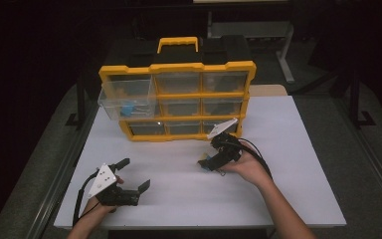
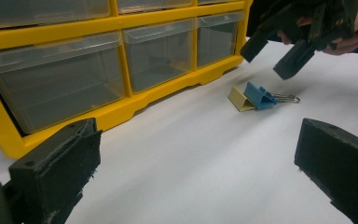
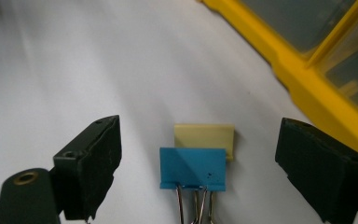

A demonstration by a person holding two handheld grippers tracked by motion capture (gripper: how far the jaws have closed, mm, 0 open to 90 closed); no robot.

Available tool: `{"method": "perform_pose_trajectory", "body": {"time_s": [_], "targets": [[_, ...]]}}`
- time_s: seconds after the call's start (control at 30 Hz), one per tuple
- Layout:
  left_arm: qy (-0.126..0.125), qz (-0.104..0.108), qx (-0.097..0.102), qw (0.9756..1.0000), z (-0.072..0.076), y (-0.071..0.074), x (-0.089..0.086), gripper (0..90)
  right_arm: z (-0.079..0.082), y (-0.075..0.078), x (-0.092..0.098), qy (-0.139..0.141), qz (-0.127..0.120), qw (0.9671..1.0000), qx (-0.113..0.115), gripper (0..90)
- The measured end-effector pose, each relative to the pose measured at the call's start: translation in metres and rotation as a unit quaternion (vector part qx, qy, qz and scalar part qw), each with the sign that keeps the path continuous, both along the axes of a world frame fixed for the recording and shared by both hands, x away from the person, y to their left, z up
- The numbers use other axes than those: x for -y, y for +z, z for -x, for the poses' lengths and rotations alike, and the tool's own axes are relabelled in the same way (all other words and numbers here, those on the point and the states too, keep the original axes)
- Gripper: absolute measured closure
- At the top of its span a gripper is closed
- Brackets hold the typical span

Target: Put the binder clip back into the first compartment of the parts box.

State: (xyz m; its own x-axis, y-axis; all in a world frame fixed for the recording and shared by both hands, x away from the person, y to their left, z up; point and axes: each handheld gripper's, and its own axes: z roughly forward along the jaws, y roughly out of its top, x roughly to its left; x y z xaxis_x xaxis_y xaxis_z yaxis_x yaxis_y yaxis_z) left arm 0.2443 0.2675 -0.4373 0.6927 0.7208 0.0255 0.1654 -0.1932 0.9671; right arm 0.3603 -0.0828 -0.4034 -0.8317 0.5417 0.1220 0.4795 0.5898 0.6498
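White counter point(image 1: 278, 149) lies mostly bare around both tongs, with free room on every side except ahead, where the yellow drawer cabinet point(image 1: 176, 99) stands with one drawer point(image 1: 127, 102) pulled out. Right tongs point(image 3: 198, 172) hang wide over the blue clip point(image 3: 193, 167), which lies between the jaws, not yet gripped, touching a yellow clip point(image 3: 205, 137) beyond. Left tongs point(image 1: 134, 174) rest wide, empty, well apart.

In the high view the drawer cabinet point(image 1: 177, 97) stands upright at the upper centre of the frame, on the far part of the desk point(image 1: 288, 164). One drawer point(image 1: 127, 102) at its upper left is pulled out, with a small item inside. Two binder clips point(image 1: 209, 164) lie touching on the desk right of centre, below the cabinet. The right gripper point(image 1: 206, 162) hangs over them; the left gripper point(image 1: 134, 174) sits at lower left.
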Motion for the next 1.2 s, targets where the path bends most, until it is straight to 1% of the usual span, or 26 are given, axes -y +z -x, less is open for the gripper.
{"method": "perform_pose_trajectory", "body": {"time_s": [0.1,0.13,0.2,0.23,0.27,0.3,0.33,0.37,0.4,0.47,0.5,0.53,0.6,0.7,0.8,0.83,0.87,0.97,1.07,1.13,1.17,1.2], "targets": [[-0.001,-0.001,0.0,1.0,0.0,0.0,0.0,0.0,-0.001,-0.006,-0.001,0.002,0.014,0.9999,-0.003,13.9],[-0.001,-0.001,0.0,1.0,0.0,0.0,0.0,0.0,-0.001,-0.007,-0.001,0.002,0.014,0.9999,-0.007,13.9],[-0.001,-0.001,0.0,1.0,0.0,0.0,0.0,0.0,-0.001,-0.01,-0.001,0.001,0.02,0.9998,-0.007,14.3],[-0.002,-0.001,-0.001,1.0,0.0,0.0,0.0,0.0,-0.001,-0.011,-0.001,0.002,0.018,0.9998,-0.01,14.3],[-0.002,-0.001,-0.001,1.0,0.0,0.0,0.0,0.0,-0.001,-0.013,-0.001,0.001,0.022,0.9997,-0.009,14.3],[-0.002,-0.001,-0.001,1.0,0.0,0.0,0.0,0.0,-0.002,-0.014,-0.001,0.001,0.019,0.9998,-0.012,14.6],[-0.002,-0.001,-0.001,1.0,0.0,0.0,0.0,0.0,-0.002,-0.016,-0.001,0.001,0.024,0.9997,-0.009,14.7],[-0.002,-0.001,0.0,1.0,0.0,0.0,0.001,0.0,-0.002,-0.017,-0.001,0.001,0.022,0.9996,-0.016,14.7],[-0.002,-0.002,0.0,1.0,0.0,0.0,0.0,0.0,-0.003,-0.018,-0.002,0.001,0.03,0.9995,-0.013,14.7],[-0.002,-0.002,0.0,1.0,0.0,0.0,0.0,0.0,-0.003,-0.021,-0.002,0.001,0.033,0.9994,-0.014,15.0],[-0.002,-0.002,0.0,1.0,0.0,0.0,0.0,0.0,-0.003,-0.022,-0.002,0.002,0.035,0.9993,-0.011,16.0],[-0.002,-0.002,0.0,1.0,0.0,0.0,0.0,0.0,-0.003,-0.023,-0.003,0.001,0.032,0.9993,-0.018,16.1],[-0.002,-0.002,0.0,1.0,0.0,0.0,0.0,0.0,-0.002,-0.025,-0.004,-0.001,0.037,0.9991,-0.021,16.3],[-0.002,-0.002,0.0,1.0,0.0,0.0,0.0,0.0,-0.003,-0.028,-0.005,0.002,0.046,0.9988,-0.02,18.6],[-0.003,-0.002,0.0,1.0,0.0,0.0,0.0,0.0,-0.003,-0.03,-0.007,-0.002,0.045,0.9987,-0.025,20.5],[-0.003,-0.003,0.0,1.0,0.0,0.0,0.0,0.0,-0.003,-0.03,-0.007,0.0,0.046,0.9986,-0.025,21.3],[-0.003,-0.002,0.001,1.0,0.0,0.0,0.001,0.0,-0.003,-0.031,-0.007,-0.001,0.053,0.9984,-0.02,21.9],[-0.003,-0.003,0.001,1.0,0.0,0.0,0.001,0.0,-0.003,-0.033,-0.008,0.001,0.058,0.9982,-0.019,23.6],[-0.003,-0.003,0.001,1.0,0.0,0.0,0.001,0.0,-0.002,-0.034,-0.009,0.0,0.063,0.9979,-0.017,28.1],[-0.004,-0.003,0.001,1.0,0.0,0.0,0.001,0.0,-0.002,-0.034,-0.009,0.004,0.066,0.9977,-0.012,30.4],[-0.003,-0.004,0.002,1.0,0.0,0.0,0.001,0.0,-0.001,-0.033,-0.009,0.001,0.067,0.9977,-0.014,31.8],[-0.003,-0.003,0.001,1.0,0.0,0.0,0.001,0.0,-0.002,-0.034,-0.009,0.004,0.069,0.9976,-0.01,32.8]]}}
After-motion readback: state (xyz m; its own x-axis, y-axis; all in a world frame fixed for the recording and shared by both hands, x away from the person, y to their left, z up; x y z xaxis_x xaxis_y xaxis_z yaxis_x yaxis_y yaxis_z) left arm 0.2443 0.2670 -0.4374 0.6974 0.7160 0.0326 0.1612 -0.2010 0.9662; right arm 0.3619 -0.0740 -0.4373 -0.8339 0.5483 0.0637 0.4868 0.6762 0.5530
